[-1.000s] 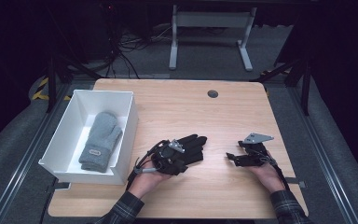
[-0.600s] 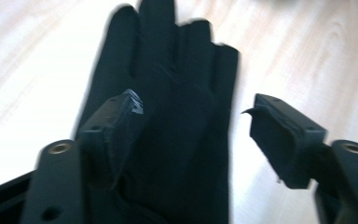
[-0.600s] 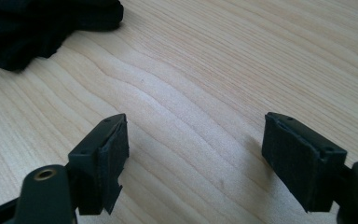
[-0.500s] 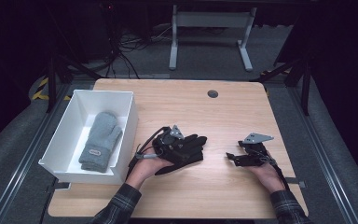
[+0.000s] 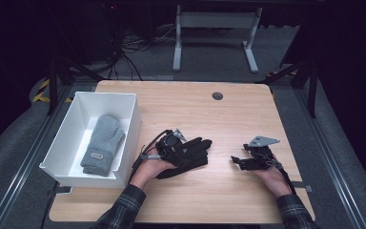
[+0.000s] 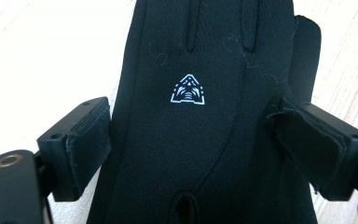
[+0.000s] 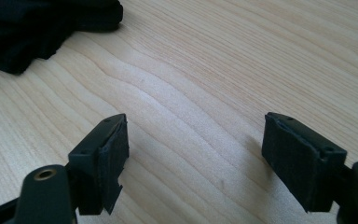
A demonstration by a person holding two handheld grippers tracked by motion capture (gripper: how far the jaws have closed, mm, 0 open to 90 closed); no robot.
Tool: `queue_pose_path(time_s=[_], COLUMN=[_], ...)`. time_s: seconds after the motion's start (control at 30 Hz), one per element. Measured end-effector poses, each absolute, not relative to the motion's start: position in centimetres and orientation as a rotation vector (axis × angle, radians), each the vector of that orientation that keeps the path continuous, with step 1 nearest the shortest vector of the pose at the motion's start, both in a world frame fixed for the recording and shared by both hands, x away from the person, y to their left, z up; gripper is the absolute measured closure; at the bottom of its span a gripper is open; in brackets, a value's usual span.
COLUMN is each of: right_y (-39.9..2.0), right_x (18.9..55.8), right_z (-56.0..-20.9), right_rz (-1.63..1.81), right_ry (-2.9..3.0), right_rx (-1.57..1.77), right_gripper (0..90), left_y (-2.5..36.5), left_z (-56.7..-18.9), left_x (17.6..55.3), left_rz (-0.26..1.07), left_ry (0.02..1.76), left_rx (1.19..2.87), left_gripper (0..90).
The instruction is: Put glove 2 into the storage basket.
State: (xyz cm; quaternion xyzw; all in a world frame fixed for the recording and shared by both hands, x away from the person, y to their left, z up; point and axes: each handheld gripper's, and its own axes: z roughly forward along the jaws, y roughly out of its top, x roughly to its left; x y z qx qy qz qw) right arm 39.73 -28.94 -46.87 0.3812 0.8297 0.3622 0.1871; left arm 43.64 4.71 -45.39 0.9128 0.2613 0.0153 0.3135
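The black glove (image 6: 200, 121) lies lengthwise between the left gripper (image 5: 174, 149)'s jaws, which have just been opening; the right gripper (image 5: 248, 160) rests well apart, jaws spread and empty

Bin (image 5: 128, 102) at left of frame on the bench (image 5: 228, 119), with a mitten (image 5: 102, 143) inside. Glove (image 5: 198, 150) at centre, right of the bin, under the left tongs (image 5: 183, 152). Right tongs (image 5: 236, 161) lower right, well apart from the glove. Round hole (image 5: 217, 96) in the bench near the far edge.
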Motion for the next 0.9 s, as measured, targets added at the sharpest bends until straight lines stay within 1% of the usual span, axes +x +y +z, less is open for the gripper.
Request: queue_pose_path(time_s=[0.1,0.2,0.27,0.37,0.43,0.47,0.53,0.6,0.8,0.9], right_y=[-28.9,-28.9,-28.9,-28.9,-28.9,-28.9,-28.9,-28.9,-28.9,-28.9], right_x=[39.7,39.7,39.7,39.7,39.7,39.7,39.7,39.7,39.7,39.7], right_z=[-46.9,-46.9,-46.9,-46.9,-46.9,-46.9,-46.9,-46.9,-46.9,-46.9], right_rz=[1.020,1.020,1.020,1.018,1.018,1.018,1.018,1.019,1.019,1.019], right_ry=[2.335,2.335,2.335,2.334,2.334,2.334,2.334,2.335,2.336,2.336], right_rx=[1.073,1.074,1.074,1.075,1.075,1.075,1.075,1.077,1.077,1.077], right_gripper=[23.5,23.5,23.5,23.4,23.5,23.5,23.5,23.5,23.6,23.5], left_y=[4.9,4.9,4.8,4.7,4.8,4.8,4.6,4.5,4.6,5.0], left_z=[-45.6,-45.5,-45.3,-45.1,-44.9,-44.9,-44.7,-44.4,-43.1,-41.5], left_x=[43.6,43.4,43.1,43.0,43.0,43.0,42.9,42.7,42.4,42.0], left_rz=[0.020,0.018,-0.003,-0.060,-0.108,-0.114,-0.119,-0.113,-0.109,-0.097], left_ry=[0.684,0.655,0.634,0.605,0.616,0.623,0.648,0.667,0.705,0.727], left_rx=[2.399,2.410,2.420,2.429,2.427,2.427,2.429,2.429,2.374,2.326], left_gripper=[15.6,21.5,30.7,50.2,59.2,62.2,65.1,66.1,66.5,66.5])
